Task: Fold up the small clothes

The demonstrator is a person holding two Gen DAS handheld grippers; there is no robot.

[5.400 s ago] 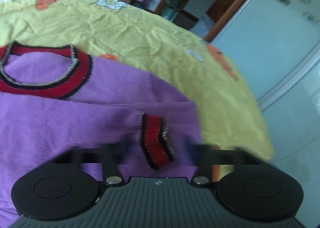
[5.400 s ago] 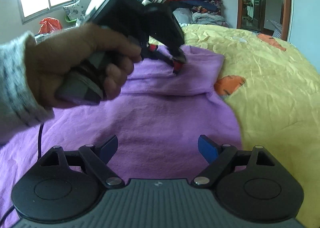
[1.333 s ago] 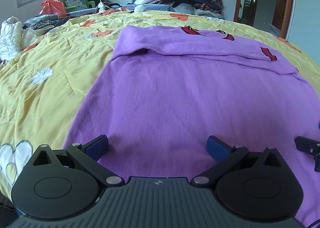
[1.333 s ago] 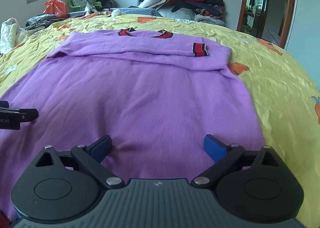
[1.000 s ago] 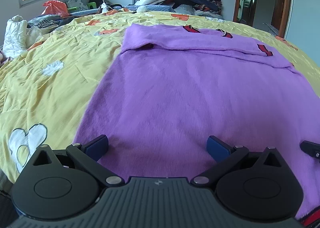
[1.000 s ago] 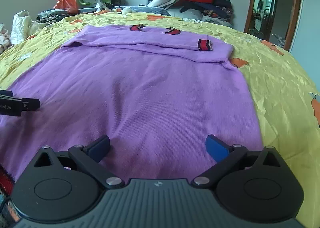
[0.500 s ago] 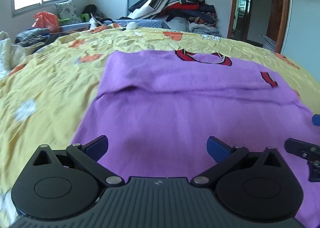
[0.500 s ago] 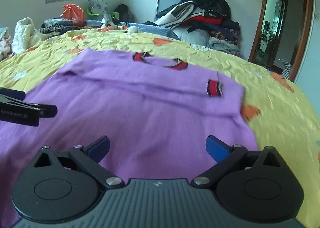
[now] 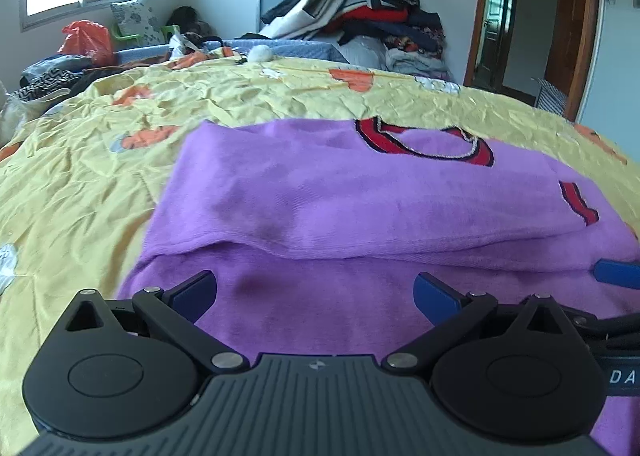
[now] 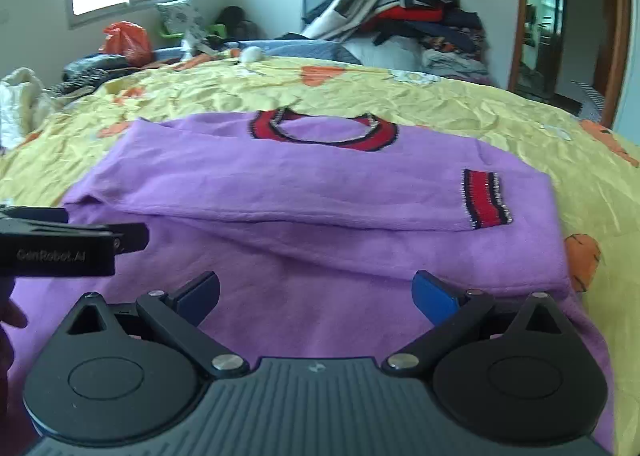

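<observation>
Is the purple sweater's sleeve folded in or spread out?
Folded in: the purple knit sweater has its sleeve laid across the chest, red striped cuff resting on the body.

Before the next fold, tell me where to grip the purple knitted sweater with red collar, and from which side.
Grip the purple knitted sweater at its near hem corners, coming from the near edge, left gripper and right gripper each taking one. Probably best: the sleeves are already folded across the chest, the red cuff lying on top, so the flat lower body is the free part to lift toward the red collar.
</observation>
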